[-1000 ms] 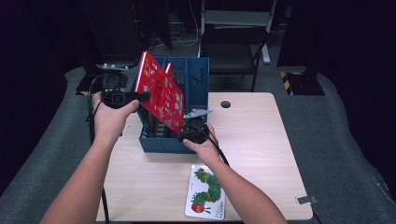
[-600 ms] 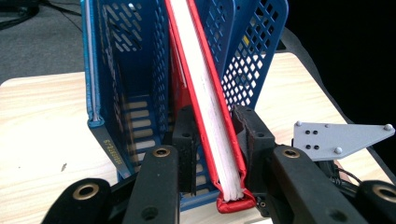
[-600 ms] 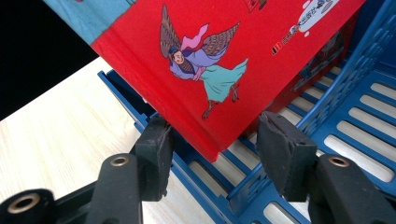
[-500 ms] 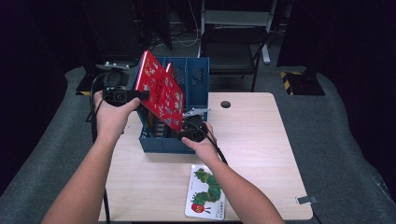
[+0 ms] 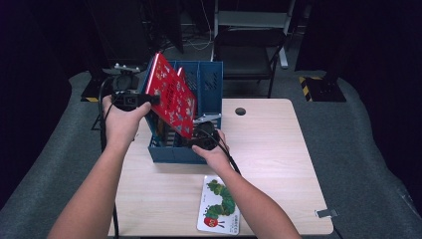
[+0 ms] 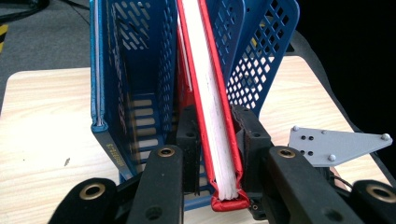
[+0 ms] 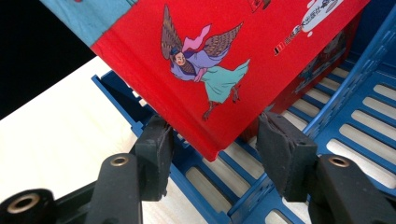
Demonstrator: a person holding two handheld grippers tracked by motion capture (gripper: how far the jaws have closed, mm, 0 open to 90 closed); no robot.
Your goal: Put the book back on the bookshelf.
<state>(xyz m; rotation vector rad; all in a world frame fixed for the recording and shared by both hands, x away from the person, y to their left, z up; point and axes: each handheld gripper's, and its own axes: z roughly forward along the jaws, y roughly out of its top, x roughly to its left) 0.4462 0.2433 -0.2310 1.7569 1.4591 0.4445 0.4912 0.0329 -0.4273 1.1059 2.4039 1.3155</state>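
Observation:
A red hardcover book [image 5: 171, 97] hangs tilted over the blue slotted file rack [image 5: 209, 79]. My left gripper [image 5: 152, 99] grips its upper left edge. In the left gripper view the book's page edge [image 6: 210, 93] runs between the pads, which have just been closing and now press both covers, with my left gripper [image 6: 217, 126] shut on it. My right gripper [image 5: 196, 134] sits low at the rack's front. The book's bottom corner [image 7: 224, 56] hangs between the wide-apart jaws of my right gripper [image 7: 215, 135], touching neither pad.
A second red book [image 5: 181, 74] stands in the rack behind the held one. A white picture book with a green caterpillar [image 5: 219, 204] lies flat near the table's front edge. A round cable hole [image 5: 240, 111] is at the far edge of the table [image 5: 278, 149]. A chair [image 5: 244, 55] stands beyond.

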